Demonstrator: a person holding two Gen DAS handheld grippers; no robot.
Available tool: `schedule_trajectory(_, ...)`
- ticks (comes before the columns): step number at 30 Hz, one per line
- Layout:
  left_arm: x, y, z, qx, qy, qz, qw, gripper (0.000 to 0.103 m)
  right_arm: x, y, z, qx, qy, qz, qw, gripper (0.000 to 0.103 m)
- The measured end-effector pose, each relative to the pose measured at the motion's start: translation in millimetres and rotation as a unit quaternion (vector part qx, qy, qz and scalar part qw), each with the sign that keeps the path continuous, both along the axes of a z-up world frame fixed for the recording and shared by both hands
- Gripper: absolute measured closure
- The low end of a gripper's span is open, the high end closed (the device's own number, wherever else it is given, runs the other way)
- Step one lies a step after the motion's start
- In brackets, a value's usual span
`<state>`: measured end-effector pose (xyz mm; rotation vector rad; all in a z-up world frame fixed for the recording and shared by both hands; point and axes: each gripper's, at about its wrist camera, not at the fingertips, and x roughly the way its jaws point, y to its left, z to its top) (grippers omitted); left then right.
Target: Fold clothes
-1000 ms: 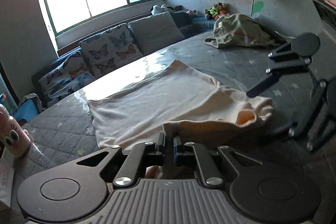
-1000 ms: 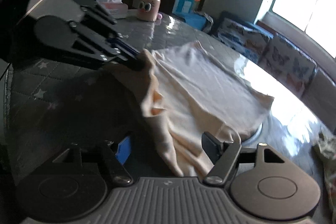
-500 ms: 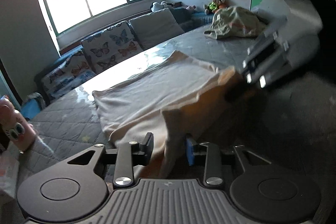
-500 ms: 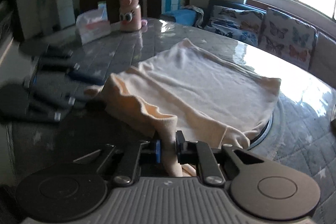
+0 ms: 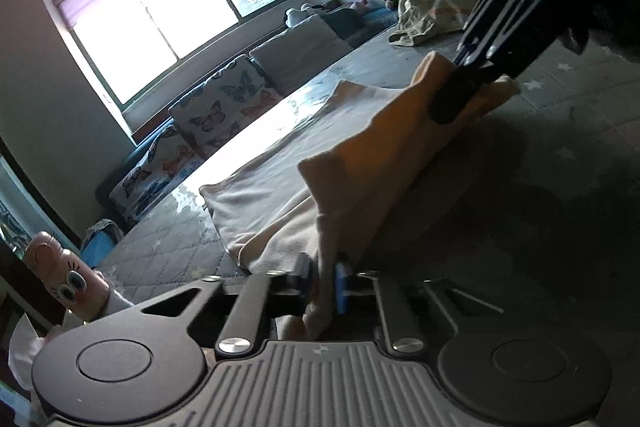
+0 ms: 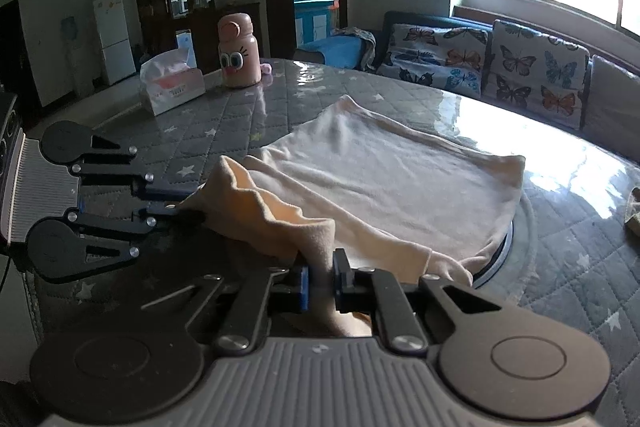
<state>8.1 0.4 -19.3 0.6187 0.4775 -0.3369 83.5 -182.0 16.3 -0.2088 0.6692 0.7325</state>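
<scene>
right wrist | both tools clamp soft cream garment (image 6: 384, 179) | quilted grey table (image 6: 224, 131)

No legible text, label or number anywhere.

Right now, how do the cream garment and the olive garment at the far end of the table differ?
The cream garment lies mostly spread flat with its near edge lifted; the olive garment sits in a crumpled heap. The cream one is pinched by both the left hand-held gripper and the right hand-held gripper; the olive one is untouched. The cream is close to the cameras, the olive far off. Both rest on the quilted table.
</scene>
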Motion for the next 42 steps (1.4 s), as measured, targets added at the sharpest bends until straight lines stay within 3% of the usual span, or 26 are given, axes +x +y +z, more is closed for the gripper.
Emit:
schedule_trajectory(7, -32, 5, 28, -0.045, 0.006, -0.011, 0.9989, 0.098, -29, -14, 15, 0.010, -0.013, 0.008, 1.000, 0.094)
schedule_trajectory(12, -81, 11, 56, -0.085, 0.021, -0.017, 0.9961, 0.098, -74, -29, 36, 0.018, -0.016, 0.033, 0.999, 0.094)
schedule_trajectory(17, -127, 10, 75, -0.100, 0.028, -0.030, 0.9941, 0.098, -122, -41, 55, 0.027, -0.013, 0.059, 0.998, 0.094)
schedule_trajectory(20, -129, 8, 79, -0.105, 0.030, -0.029, 0.9936, 0.098, -130, -42, 60, 0.021, -0.015, 0.065, 0.998, 0.094)
schedule_trajectory(26, -97, 10, 90, -0.127, 0.020, -0.012, 0.9916, 0.098, -107, -42, 68, 0.022, -0.011, 0.056, 0.998, 0.094)
schedule_trajectory(33, -19, 10, 88, -0.129, 0.022, 0.007, 0.9914, 0.098, -37, -33, 70, 0.017, -0.001, 0.037, 0.999, 0.094)
schedule_trajectory(38, 42, 7, 64, -0.112, 0.042, 0.032, 0.9923, 0.098, 31, -19, 44, 0.006, 0.031, 0.001, 0.999, 0.094)
schedule_trajectory(42, 81, 6, 32, -0.117, 0.073, 0.065, 0.9883, 0.098, 65, -13, 9, 0.001, 0.058, -0.031, 0.998, 0.093)
